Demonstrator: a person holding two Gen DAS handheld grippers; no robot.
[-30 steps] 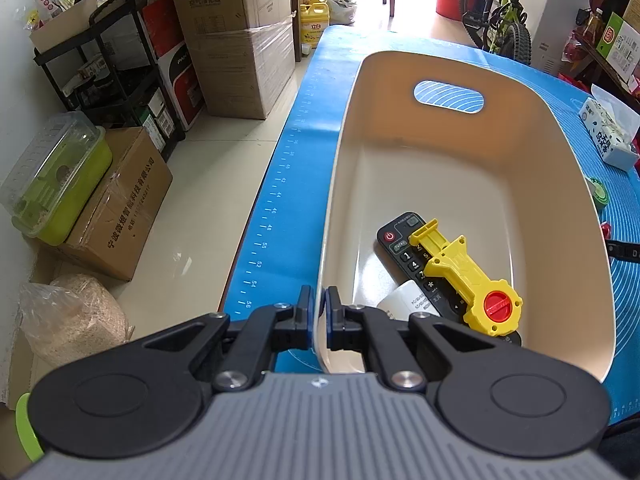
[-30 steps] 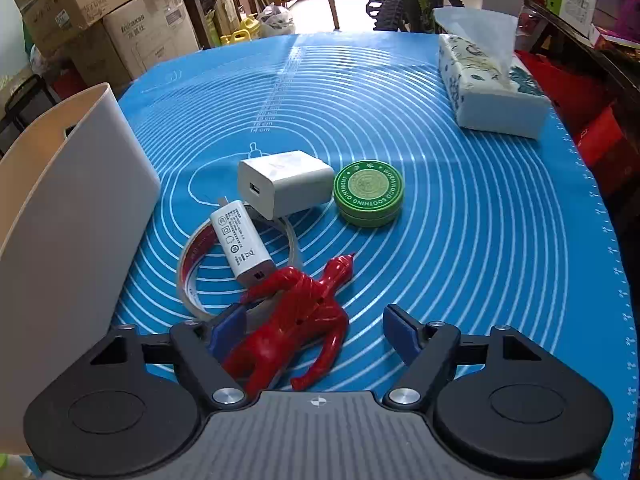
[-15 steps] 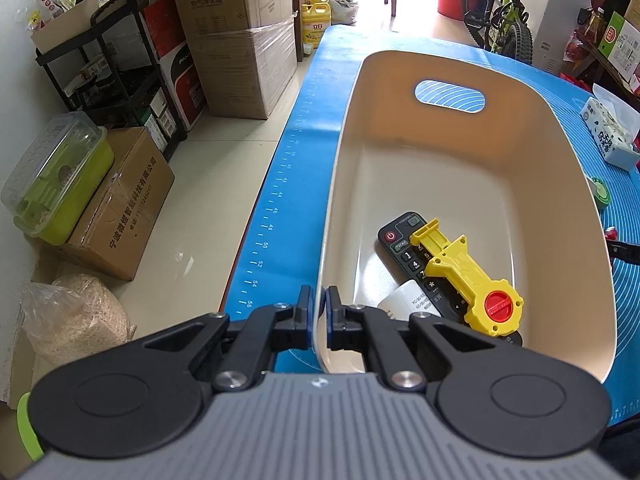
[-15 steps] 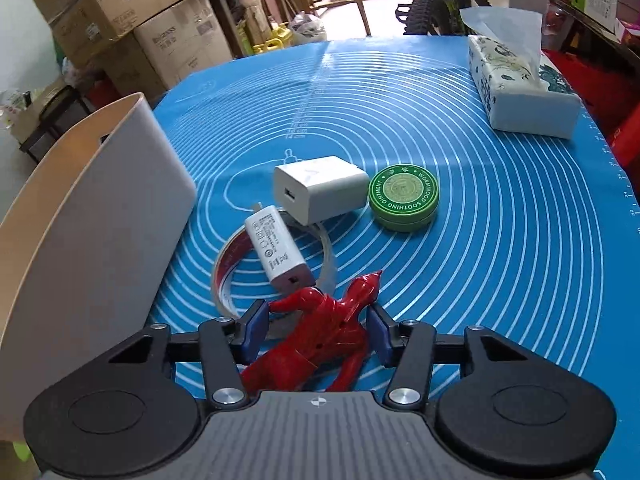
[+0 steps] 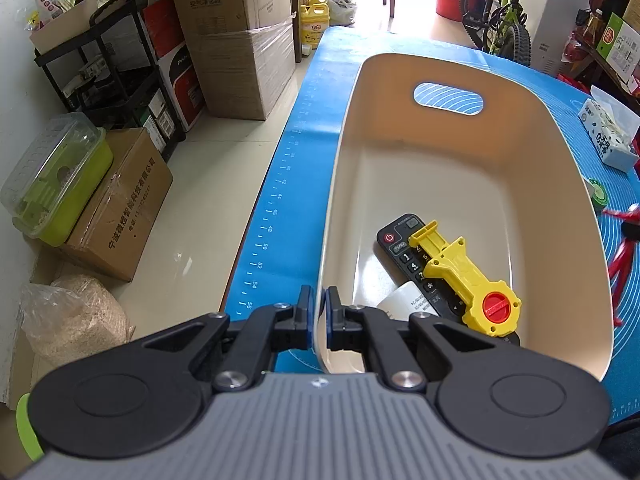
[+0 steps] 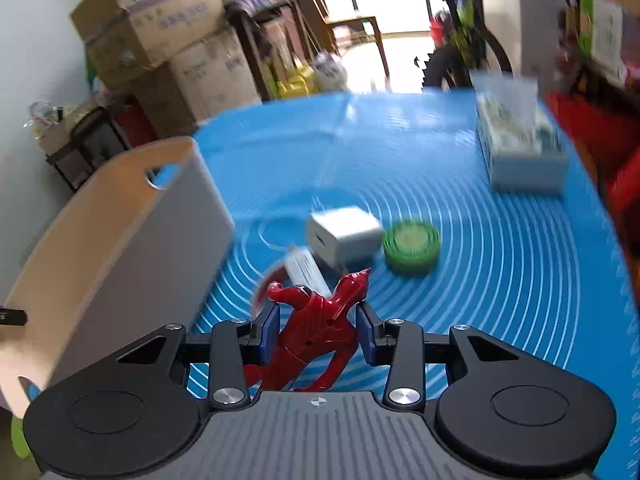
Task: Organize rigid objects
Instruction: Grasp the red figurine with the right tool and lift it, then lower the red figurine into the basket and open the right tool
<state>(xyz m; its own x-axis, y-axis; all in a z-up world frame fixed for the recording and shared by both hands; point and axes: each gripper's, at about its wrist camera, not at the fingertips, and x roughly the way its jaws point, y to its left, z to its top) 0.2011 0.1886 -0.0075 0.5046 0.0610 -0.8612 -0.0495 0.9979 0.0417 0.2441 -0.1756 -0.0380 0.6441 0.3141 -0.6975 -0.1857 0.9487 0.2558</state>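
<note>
The left hand-held gripper [image 5: 319, 312] was clamped on the near rim of the cream bin [image 5: 560, 184], one finger outside the wall and one inside. The bin stood on the blue mat [image 5: 296, 184] that covered the counter, close to the counter's left edge. Inside the bin, at the near end, lay a black remote control [image 5: 404, 256] with a yellow toy tool [image 5: 464, 276] resting across it, and a white item [image 5: 400, 300] was partly hidden under them.

The right hand-held gripper [image 6: 318, 330] was closed on a red toy figure [image 6: 316, 328], its blue pads pressing both sides of the body. In the right wrist view the figure was above the mat, just right of the bin wall [image 6: 132, 264]. Beyond it on the mat were a white charger cube [image 6: 346, 232], a small white adapter [image 6: 306, 270] and a green round tin [image 6: 412, 246], near each other. A tissue box [image 6: 520, 148] stood farther away on the right. This view was blurred.
</note>
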